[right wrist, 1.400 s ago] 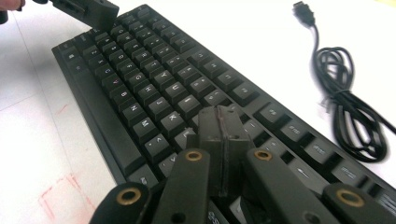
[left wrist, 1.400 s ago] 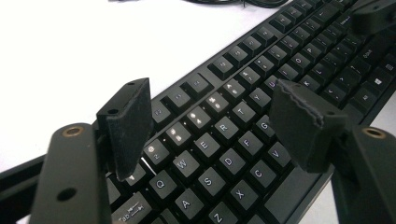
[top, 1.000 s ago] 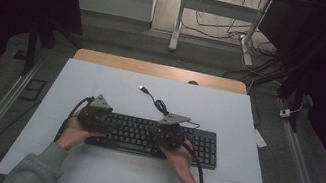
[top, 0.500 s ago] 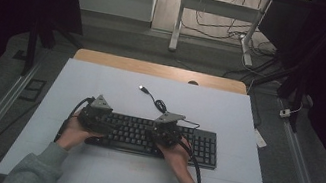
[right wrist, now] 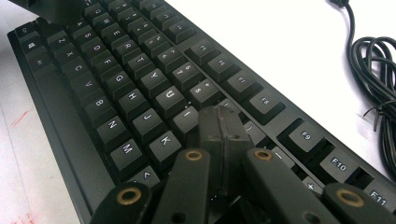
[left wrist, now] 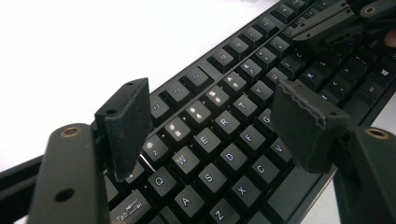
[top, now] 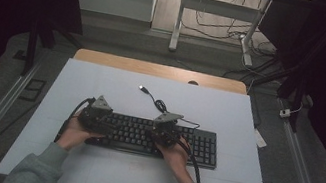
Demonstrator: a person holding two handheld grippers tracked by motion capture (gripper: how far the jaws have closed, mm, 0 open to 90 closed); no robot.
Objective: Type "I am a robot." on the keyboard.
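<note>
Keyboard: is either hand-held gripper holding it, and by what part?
Neither. The left hand-held gripper hangs open above the keyboard; the right hand-held gripper is shut, tips over the keys.

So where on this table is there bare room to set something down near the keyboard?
The white mat is bare at its far left, between its far edge and the keyboard, at the right beyond the keyboard's end, and along the near edge between the sleeves. It is crowded behind the keyboard's middle, where the coiled USB cable lies, and over the keys, where both grippers sit.

Black keyboard (top: 152,138) with white lettering, black coiled cable (top: 158,105) at its 12 o'clock, pale blue-white mat (top: 228,113), tan wooden table (top: 155,69) edge, grey sleeves (top: 38,171), black grippers with grey plates.
</note>
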